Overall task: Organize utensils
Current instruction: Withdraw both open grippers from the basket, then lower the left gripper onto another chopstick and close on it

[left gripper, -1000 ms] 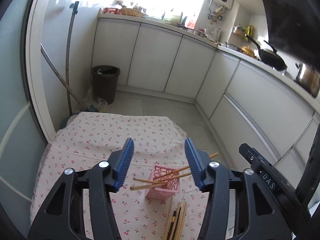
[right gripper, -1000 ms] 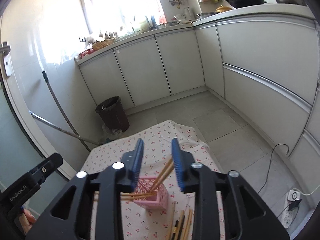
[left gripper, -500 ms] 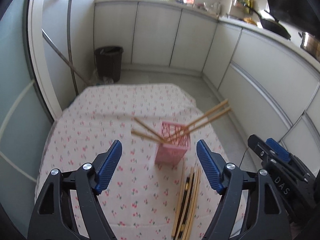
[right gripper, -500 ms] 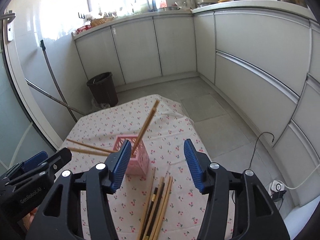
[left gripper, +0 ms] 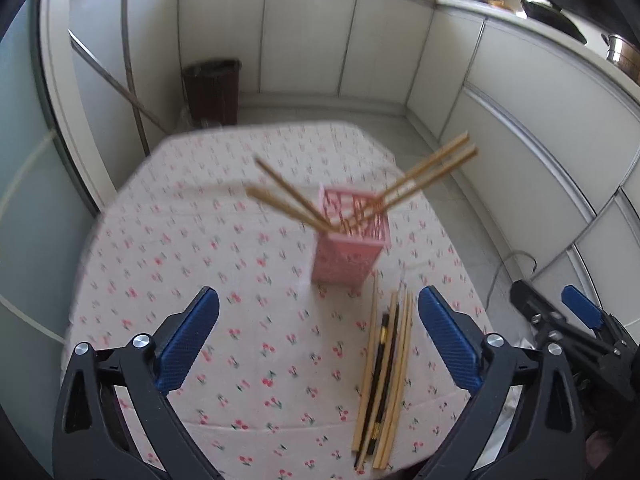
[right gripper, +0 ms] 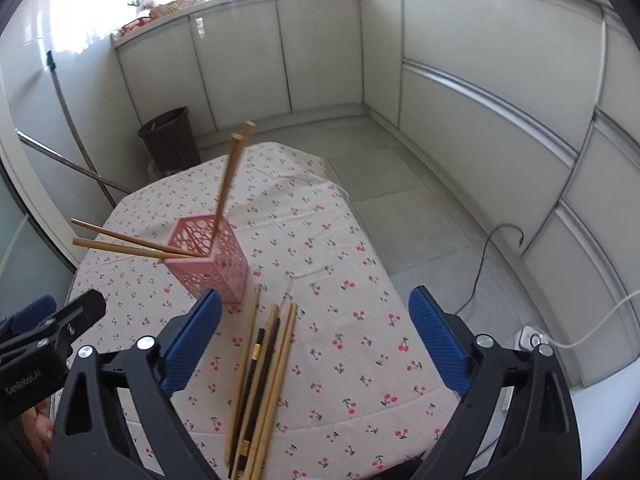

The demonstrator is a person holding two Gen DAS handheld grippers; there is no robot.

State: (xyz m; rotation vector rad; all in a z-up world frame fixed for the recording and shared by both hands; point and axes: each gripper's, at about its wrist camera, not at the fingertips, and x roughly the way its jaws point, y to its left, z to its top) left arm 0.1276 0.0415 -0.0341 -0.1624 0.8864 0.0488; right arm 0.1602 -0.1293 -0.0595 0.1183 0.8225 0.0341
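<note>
Change since earlier frames: both my grippers have dropped toward the table and their jaws have just been opening; the pink holder, once framed between the pads, now sits beyond them.
Pink holder [left gripper: 349,240]: upright on the cherry-print tablecloth [left gripper: 192,248], towards the table's right side in the left view; lattice walls, open top.
Chopsticks in holder: four wooden sticks, two leaning left [left gripper: 288,204], two leaning right [left gripper: 428,172]. In the right view the second pair [right gripper: 230,184] rises almost straight.
Loose chopsticks [left gripper: 386,376]: a bundle lying flat on the cloth just in front of the holder, pale wooden ones with a dark pair in the middle; near ends reach the table edge.
My left gripper [left gripper: 318,336]: spread wide, nothing between the pads, above the cloth; the bundle lies near its right pad.
My right gripper [right gripper: 314,334]: spread wide, nothing pinched; the bundle [right gripper: 260,376] lies under the gap, closer to the left pad.
Surroundings: dark bin [right gripper: 170,140] on the floor beyond the table, white cabinets [right gripper: 320,48] along the walls, a cable [right gripper: 486,256] on the tiles.
</note>
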